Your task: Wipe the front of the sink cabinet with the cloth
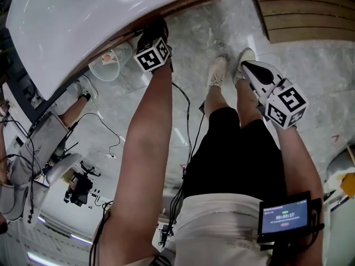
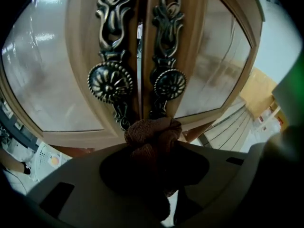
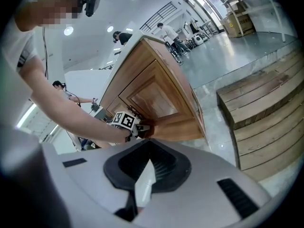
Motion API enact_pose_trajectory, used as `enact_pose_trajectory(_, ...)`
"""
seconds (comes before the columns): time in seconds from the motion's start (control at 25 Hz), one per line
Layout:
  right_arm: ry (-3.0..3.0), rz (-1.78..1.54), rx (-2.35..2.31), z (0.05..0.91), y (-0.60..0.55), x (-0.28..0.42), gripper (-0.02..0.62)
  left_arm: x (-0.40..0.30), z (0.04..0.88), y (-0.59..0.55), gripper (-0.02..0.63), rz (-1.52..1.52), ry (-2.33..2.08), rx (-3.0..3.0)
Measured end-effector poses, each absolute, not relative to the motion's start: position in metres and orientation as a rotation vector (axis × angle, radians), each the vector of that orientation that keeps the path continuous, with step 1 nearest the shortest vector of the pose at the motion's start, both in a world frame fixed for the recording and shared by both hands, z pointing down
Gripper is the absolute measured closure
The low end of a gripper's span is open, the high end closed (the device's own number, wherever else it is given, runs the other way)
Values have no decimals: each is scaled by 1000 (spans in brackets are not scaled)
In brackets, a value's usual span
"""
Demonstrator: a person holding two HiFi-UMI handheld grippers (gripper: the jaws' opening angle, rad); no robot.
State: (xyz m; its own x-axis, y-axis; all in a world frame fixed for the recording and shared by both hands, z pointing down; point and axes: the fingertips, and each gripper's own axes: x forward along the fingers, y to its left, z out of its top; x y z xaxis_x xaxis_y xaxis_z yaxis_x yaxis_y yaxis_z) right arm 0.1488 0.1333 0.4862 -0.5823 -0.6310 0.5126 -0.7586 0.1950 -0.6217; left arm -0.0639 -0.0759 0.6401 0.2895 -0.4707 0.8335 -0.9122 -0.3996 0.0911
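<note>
The left claw is pinching a bunched brown terry cloth and is presenting it to the front of the light wooden sink cabinet. The cloth is sitting at the centre seam between the two doors, just below the two dark ornate metal knobs. It is overlapping the lower ends of their backplates, and firm contact cannot be confirmed. In the head view, the left claw is reaching under the rim of the white basin.

The right claw is hanging off to the side, well apart from the cabinet. Its jaws are pressed together on nothing.

Progress assessment: the wiping pass is judged to be under way at the middle of the doors. No streaks or damp marks are showing, so the finished area cannot be determined. The frosted door panels, the outer frames and the lower rail are probably remaining.
</note>
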Motion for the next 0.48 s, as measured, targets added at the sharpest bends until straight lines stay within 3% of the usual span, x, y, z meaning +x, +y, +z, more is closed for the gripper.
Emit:
enact_pose_trajectory(0.2, -2309, 1328, 1373, 485, 127, 146, 583, -79, 653, -79, 449, 1083, -1238, 1939)
enact_pose_trajectory(0.48, -2274, 1330, 1413, 494, 135, 170, 583, -34, 665, -70, 449, 1061, -1185, 1970)
